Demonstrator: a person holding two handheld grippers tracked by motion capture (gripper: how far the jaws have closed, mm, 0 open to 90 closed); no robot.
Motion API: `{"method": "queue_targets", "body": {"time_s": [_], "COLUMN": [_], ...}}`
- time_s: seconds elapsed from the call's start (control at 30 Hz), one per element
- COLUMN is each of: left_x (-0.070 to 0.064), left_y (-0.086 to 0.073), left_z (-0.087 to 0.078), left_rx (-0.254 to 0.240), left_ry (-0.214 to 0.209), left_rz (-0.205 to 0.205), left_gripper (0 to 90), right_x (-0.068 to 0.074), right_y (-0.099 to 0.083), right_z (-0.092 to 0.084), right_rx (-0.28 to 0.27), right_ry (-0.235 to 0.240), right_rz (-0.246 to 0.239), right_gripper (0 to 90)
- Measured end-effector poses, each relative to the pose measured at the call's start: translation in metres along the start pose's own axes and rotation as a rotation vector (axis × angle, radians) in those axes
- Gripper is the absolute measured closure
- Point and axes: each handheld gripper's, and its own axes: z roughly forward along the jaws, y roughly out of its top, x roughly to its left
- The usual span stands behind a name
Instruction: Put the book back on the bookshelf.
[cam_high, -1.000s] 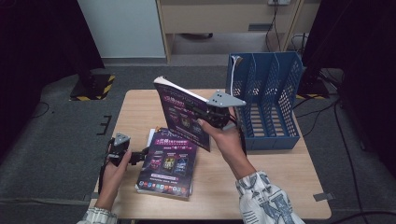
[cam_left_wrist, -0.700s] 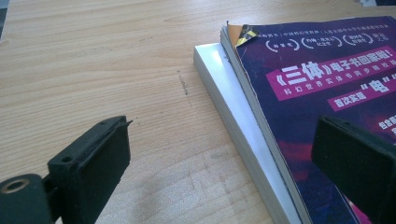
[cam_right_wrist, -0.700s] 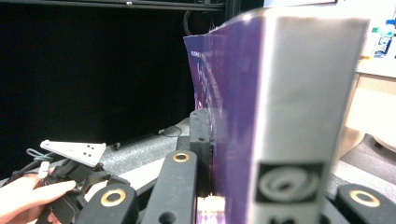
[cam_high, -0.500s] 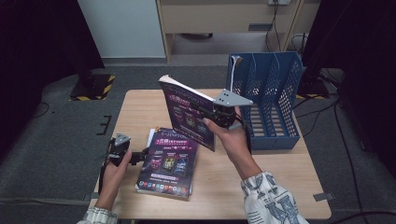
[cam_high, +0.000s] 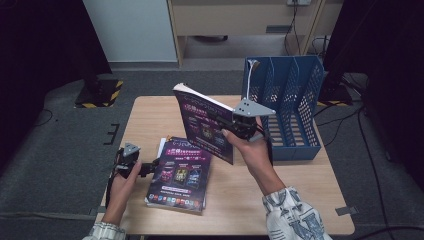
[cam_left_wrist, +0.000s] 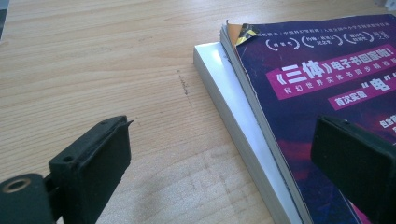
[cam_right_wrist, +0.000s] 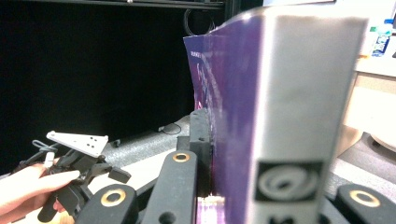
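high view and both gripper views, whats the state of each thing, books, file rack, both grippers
held book: closed, lifted off the table, tilted, gripped at its edge
right gripper: shut on the held book
left gripper: open, jaws level at the stack's left edge
stack of books: closed, lying flat on the table
blue file rack: upright, slots look mostly unfilled, something pale in the left slot

purple book (cam_high: 205, 125), blue perforated file rack (cam_high: 295, 100), pale wood table (cam_high: 150, 120)

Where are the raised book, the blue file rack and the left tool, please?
raised book (cam_high: 202, 122), high view, purple cover.
blue file rack (cam_high: 300, 135), high view, right side wall.
left tool (cam_left_wrist: 219, 154), left gripper view, midway between its tips.
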Motion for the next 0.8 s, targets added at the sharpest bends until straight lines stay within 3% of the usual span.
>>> {"method": "queue_targets", "body": {"time_s": [0.8], "left_x": [0.001], "left_y": [0.0], "left_z": [-0.001], "left_rx": [-0.007], "left_ry": [0.008], "left_rz": [-0.002], "left_gripper": [4.9], "right_x": [-0.004], "right_y": [-0.009], "right_z": [-0.022], "right_rx": [0.002], "right_ry": [-0.001], "right_rz": [0.003], "right_gripper": [82.6]}}
